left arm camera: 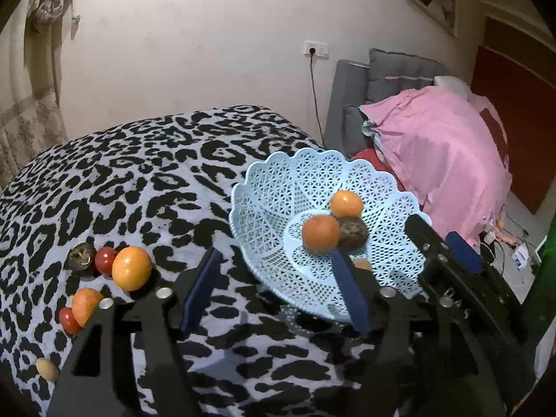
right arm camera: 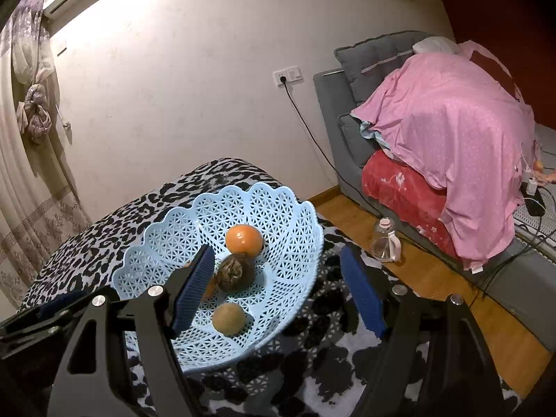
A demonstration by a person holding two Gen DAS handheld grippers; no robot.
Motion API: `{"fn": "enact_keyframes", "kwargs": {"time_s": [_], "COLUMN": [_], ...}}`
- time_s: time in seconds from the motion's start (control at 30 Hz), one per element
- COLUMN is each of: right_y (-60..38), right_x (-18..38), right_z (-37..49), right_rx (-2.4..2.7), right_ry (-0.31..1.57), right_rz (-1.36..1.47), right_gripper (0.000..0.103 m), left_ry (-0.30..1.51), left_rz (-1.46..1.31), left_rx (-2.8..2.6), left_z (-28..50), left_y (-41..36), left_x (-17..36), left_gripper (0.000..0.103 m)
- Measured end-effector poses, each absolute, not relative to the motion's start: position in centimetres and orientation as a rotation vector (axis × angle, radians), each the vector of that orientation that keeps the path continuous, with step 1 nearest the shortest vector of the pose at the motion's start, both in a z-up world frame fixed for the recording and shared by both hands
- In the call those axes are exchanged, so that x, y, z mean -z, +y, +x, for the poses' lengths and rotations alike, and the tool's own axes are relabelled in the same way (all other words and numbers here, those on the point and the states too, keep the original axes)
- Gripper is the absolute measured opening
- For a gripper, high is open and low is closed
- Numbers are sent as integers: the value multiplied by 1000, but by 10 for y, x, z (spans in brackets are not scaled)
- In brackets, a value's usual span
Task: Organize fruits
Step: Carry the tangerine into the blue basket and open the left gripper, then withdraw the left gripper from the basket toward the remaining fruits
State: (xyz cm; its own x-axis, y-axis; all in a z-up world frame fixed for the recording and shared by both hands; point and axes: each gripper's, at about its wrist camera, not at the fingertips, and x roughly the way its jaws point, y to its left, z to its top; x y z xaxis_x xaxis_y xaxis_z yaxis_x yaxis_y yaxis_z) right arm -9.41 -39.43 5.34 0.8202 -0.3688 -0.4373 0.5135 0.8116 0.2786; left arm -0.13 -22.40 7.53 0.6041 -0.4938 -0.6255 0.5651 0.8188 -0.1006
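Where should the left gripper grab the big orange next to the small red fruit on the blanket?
Across the middle of the big orange, coming from above, fingers on its near and far sides. A small red fruit touches its left flank, so a left-right pinch would probably catch it. The left gripper is open and empty, likely wide enough.

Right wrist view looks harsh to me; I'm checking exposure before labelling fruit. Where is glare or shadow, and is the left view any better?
Right wrist view: wall blown out top left, right edge dark, basket evenly lit. Left wrist view: softer light, no glare, fruit sharp, strong fisheye bending at the edges.
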Motion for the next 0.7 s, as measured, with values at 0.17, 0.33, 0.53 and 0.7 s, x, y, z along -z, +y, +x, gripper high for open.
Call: {"fn": "enact_keyframes", "kwargs": {"time_s": [0.17,0.33,0.53,0.7], "right_y": [-395,-396,-397,-397], "right_x": [-53,-53,-54,-54], "right_z": [-94,-94,-96,-97], "right_rx": [485,483,486,487], "right_ry": [378,377,368,366], "right_rz": [401,400,401,400], "right_gripper": [76,77,82,83], "left_ry": [705,676,656,666], "left_rz": [96,124,146,144], "left_rx": [581,530,498,476], "left_z": [3,1,-3,-3], "left_y": [-216,-209,-203,-197], "left_x": [-70,-69,-70,-68], "left_gripper": [79,88,91,92]}}
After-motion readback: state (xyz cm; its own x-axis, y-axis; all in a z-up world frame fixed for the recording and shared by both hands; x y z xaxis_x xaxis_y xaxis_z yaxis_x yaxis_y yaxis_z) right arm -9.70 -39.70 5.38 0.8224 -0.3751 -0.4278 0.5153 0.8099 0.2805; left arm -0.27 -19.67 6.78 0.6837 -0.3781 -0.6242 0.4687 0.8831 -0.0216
